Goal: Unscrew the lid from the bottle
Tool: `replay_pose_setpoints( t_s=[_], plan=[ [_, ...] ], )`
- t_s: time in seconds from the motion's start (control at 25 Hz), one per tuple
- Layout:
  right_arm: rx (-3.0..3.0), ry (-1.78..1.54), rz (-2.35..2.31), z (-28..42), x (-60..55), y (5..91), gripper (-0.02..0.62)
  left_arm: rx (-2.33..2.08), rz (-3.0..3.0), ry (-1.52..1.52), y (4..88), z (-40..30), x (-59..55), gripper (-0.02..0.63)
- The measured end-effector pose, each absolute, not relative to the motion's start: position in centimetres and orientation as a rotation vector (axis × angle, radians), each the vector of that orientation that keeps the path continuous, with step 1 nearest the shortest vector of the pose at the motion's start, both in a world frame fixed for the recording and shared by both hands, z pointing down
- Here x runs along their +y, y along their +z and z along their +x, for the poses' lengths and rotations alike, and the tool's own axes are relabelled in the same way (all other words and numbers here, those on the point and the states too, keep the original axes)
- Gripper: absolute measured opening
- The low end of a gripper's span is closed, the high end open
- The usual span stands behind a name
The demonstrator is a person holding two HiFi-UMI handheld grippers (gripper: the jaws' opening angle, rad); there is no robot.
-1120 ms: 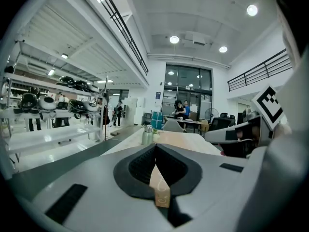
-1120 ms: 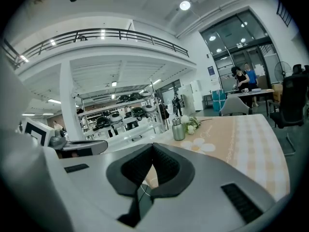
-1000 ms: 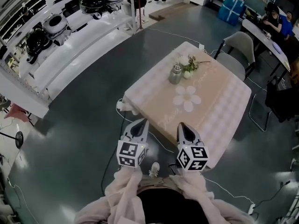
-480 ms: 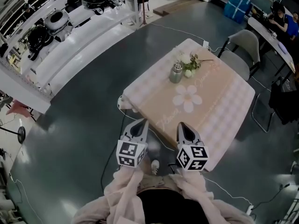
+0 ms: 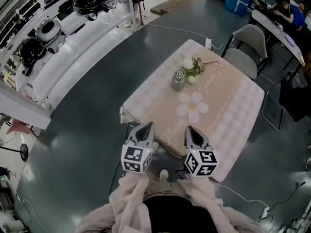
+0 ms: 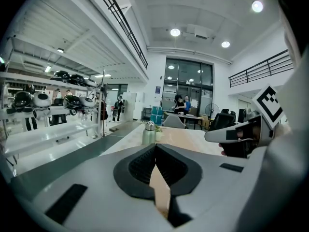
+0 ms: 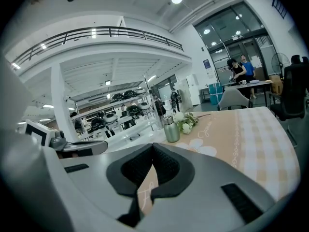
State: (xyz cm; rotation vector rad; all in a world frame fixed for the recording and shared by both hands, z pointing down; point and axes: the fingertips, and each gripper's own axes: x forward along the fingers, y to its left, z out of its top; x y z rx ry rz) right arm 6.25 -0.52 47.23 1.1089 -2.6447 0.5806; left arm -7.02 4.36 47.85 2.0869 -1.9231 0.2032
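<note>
the bottle (image 5: 178, 81) is dull silver-green, its lid (image 5: 180, 73) paler silver. the tablecloth (image 5: 223, 120) is beige down the middle and checked white-and-beige at the edges, with a white flower print (image 5: 193, 107). the blooms (image 5: 188, 63) are white with green leaves. the left gripper (image 5: 145, 127) and right gripper (image 5: 190, 131) are grey, with cubes (image 5: 135, 159) marked in black-and-white squares. the floor (image 5: 82, 125) is dark grey.

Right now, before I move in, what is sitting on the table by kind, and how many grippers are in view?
Bottle, lid on: 1
Bunch of white flowers: 1
Grippers: 2, the left gripper and the right gripper, both shut with nothing in them
Total: 4
</note>
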Motion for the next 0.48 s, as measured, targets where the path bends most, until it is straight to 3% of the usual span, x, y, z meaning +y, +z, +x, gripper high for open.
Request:
replay_pose_setpoints(
  t_s=[0.48],
  plan=[
    [-2.566,0.596,1.274,3.4,-7.7,47.3,0.014,-1.781,2.205,0.216,48.0,-10.7,-5.0,0.026]
  ],
)
